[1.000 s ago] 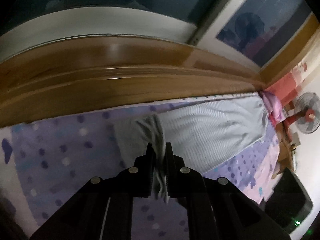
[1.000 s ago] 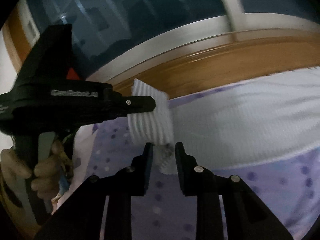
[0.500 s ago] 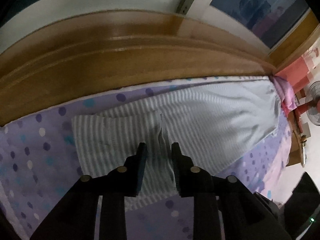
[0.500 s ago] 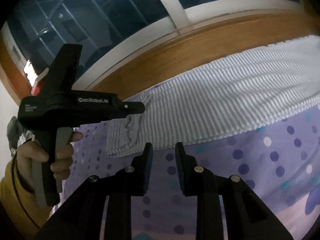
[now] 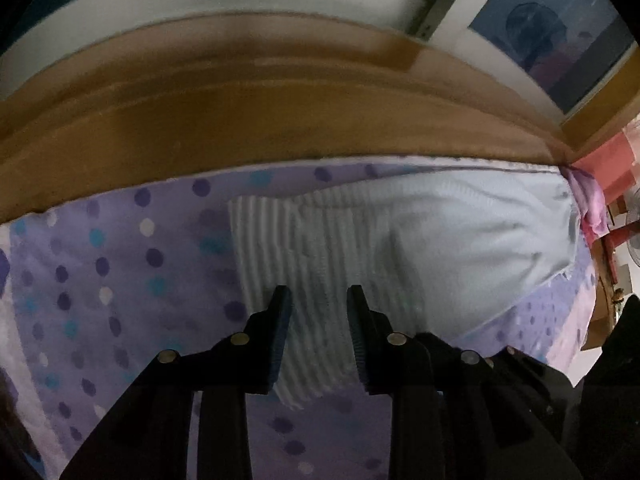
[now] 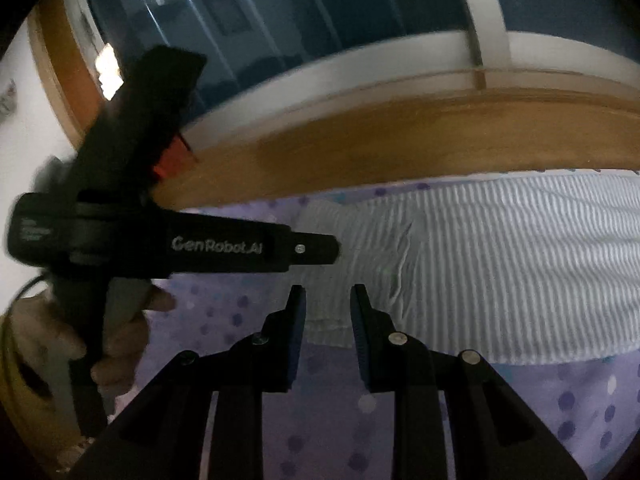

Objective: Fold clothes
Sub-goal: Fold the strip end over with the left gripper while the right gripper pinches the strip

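Note:
A pale blue-and-white striped garment (image 5: 440, 240) lies spread on the purple dotted bedsheet (image 5: 120, 280), its left end folded over in a flat flap. My left gripper (image 5: 317, 292) hovers low over that flap. Its jaws are opening, and the cloth lies under them unpinched. From the right wrist view the garment (image 6: 500, 260) stretches to the right, and the left gripper (image 6: 334, 248) reaches in from the left, held by a hand (image 6: 120, 320). My right gripper (image 6: 328, 290) is open at the garment's near left corner, holding nothing.
A wooden bed frame (image 5: 280, 120) runs behind the sheet, with a dark window (image 6: 360, 8) above it. Pink cloth (image 5: 592, 204) and a fan (image 5: 634, 236) sit at the far right. Bare sheet (image 6: 560, 400) lies in front of the garment.
The left gripper let go of the bunched cloth it pinched, opened and sank toward the bed. The folded end now lies flat. The right gripper swung away, then back to the garment's corner.

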Demonstrator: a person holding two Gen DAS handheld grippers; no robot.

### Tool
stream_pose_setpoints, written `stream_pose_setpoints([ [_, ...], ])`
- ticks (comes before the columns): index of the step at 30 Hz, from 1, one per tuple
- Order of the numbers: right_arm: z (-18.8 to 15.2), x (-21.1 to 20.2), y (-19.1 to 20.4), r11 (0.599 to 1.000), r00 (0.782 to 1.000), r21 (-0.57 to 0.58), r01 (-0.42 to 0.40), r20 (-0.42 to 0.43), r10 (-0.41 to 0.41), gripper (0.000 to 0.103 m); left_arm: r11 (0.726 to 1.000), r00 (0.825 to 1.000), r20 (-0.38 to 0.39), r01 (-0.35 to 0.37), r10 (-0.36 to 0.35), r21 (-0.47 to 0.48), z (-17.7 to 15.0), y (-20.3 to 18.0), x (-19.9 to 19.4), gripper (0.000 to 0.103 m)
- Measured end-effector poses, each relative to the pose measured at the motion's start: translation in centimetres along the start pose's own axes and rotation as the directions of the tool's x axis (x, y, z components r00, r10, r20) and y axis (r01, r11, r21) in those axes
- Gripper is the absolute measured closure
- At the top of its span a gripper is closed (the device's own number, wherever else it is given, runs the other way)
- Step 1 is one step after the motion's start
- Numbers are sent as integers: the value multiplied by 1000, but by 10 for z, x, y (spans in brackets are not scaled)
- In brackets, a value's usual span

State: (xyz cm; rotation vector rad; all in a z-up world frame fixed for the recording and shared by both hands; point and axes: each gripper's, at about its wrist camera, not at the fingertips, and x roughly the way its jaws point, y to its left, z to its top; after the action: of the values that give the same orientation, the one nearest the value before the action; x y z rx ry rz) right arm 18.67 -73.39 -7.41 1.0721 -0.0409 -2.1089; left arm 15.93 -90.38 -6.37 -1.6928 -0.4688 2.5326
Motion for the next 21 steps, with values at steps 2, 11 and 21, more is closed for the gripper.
stream_pose_setpoints([
  [2, -3, 14, -5, 999, 998, 3, 44, -45, -44, 81, 1000, 1000, -4, 26, -26, 10, -2, 5, 6, 74],
  [11, -11, 13, 2, 991, 991, 25, 133, -28, -132, 80, 986, 987, 21, 160, -161, 44, -5, 28, -5, 74],
  [21, -10, 13, 73, 951, 965, -160, 263, 50, -258, 43, 964, 964, 59, 262, -259, -41, 0, 66, -1, 68],
])
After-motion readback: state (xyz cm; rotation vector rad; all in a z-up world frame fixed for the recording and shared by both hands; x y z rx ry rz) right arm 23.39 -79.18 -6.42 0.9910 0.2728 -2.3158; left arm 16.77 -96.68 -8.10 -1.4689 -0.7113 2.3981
